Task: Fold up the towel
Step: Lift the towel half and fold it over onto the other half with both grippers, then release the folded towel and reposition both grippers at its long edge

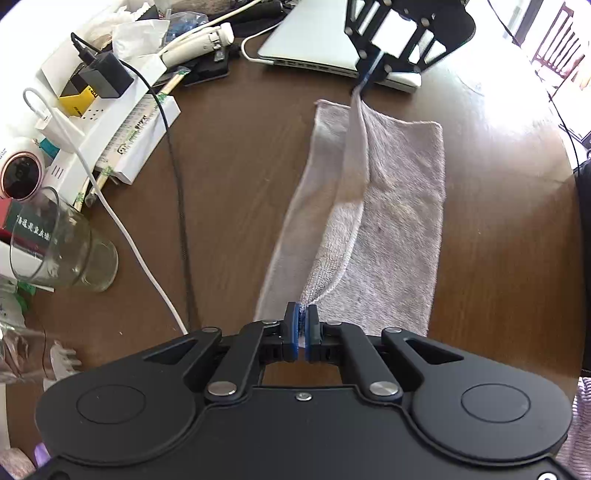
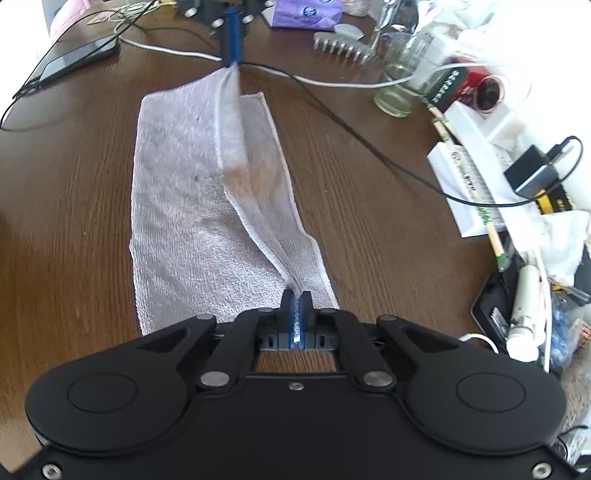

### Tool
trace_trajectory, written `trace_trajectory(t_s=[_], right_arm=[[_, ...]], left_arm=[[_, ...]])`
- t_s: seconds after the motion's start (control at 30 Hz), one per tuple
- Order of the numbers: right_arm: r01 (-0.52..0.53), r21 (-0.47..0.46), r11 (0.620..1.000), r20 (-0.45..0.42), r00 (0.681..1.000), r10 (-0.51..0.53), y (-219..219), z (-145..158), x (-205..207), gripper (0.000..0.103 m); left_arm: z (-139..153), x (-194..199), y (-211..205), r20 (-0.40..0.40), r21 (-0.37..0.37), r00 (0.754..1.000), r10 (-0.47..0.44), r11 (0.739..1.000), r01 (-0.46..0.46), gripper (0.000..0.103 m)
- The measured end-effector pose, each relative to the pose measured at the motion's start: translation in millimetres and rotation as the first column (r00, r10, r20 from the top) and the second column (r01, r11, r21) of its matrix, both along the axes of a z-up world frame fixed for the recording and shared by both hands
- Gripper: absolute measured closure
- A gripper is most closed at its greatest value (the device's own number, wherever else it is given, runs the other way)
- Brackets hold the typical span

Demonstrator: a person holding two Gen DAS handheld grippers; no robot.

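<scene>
A pale pink-white terry towel (image 1: 399,221) lies lengthwise on the brown wooden table (image 1: 229,206). One long edge is lifted over the rest, making a raised fold along its middle. My left gripper (image 1: 303,314) is shut on the near corner of that edge. At the far end, my right gripper (image 1: 365,79) pinches the other corner. In the right wrist view the same towel (image 2: 177,206) runs away from the right gripper (image 2: 296,301), which is shut on its near corner, and the left gripper (image 2: 232,61) holds the far corner up.
A silver laptop (image 1: 317,44) sits beyond the towel. Clutter lines one side: a glass (image 1: 62,243), white boxes (image 1: 122,147), a black charger (image 1: 107,74), black and white cables (image 1: 177,206). A phone (image 2: 74,59), a purple packet (image 2: 306,13), a hair clip (image 2: 343,46) lie at the far end.
</scene>
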State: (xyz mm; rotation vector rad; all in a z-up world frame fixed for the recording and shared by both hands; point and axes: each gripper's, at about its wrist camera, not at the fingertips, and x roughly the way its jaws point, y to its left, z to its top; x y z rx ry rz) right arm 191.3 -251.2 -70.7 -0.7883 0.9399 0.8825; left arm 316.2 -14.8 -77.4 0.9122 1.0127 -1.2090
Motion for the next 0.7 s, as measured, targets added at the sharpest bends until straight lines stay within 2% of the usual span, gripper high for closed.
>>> trace_trajectory(t_s=[0.13, 0.23, 0.27, 0.3, 0.33, 0.37, 0.4, 0.57, 0.7], right_arm=[[0.019, -0.004, 1.0, -0.001, 1.0, -0.019, -3, -11, 6, 0.1], [0.054, -0.02, 0.998, 0.02, 0.998, -0.054, -5, -16, 8, 0.096], [0.067, -0.028, 0.997, 0.029, 0.997, -0.066, -6, -16, 8, 0.088], [0.079, -0.037, 0.996, 0.043, 0.996, -0.077, -7, -17, 7, 0.077], [0.089, -0.041, 0.995, 0.056, 0.995, -0.087, -8, -18, 7, 0.071], [0.099, -0.041, 0.994, 0.068, 0.993, -0.096, -9, -18, 7, 0.064], [0.107, -0.038, 0.993, 0.075, 0.992, -0.104, -10, -18, 8, 0.062], [0.139, -0.024, 0.99, 0.086, 0.987, -0.136, -13, -14, 8, 0.061], [0.14, -0.005, 0.99, 0.094, 0.986, -0.139, -13, 2, -2, 0.06]], left_arm=[[-9, 7, 2, -0.013, 0.003, 1.0, 0.014, 1.0, -0.014, 0.1], [-18, 8, 5, 0.012, 0.03, 0.999, 0.049, 0.998, -0.049, 0.096], [-21, 8, 7, 0.023, 0.048, 0.998, 0.056, 0.997, -0.057, 0.089], [-22, 7, 9, 0.038, 0.052, 0.997, 0.063, 0.997, -0.065, 0.075], [-21, 7, 12, 0.048, 0.049, 0.996, 0.071, 0.996, -0.073, 0.067], [-20, 5, 14, 0.059, 0.044, 0.995, 0.077, 0.996, -0.08, 0.046], [-18, 3, 16, 0.071, 0.036, 0.995, 0.076, 0.996, -0.079, 0.029], [1, -16, 25, 0.097, 0.005, 0.991, 0.089, 0.996, -0.09, 0.027], [11, -43, 28, 0.123, -0.001, 0.989, 0.079, 0.997, -0.079, 0.026]])
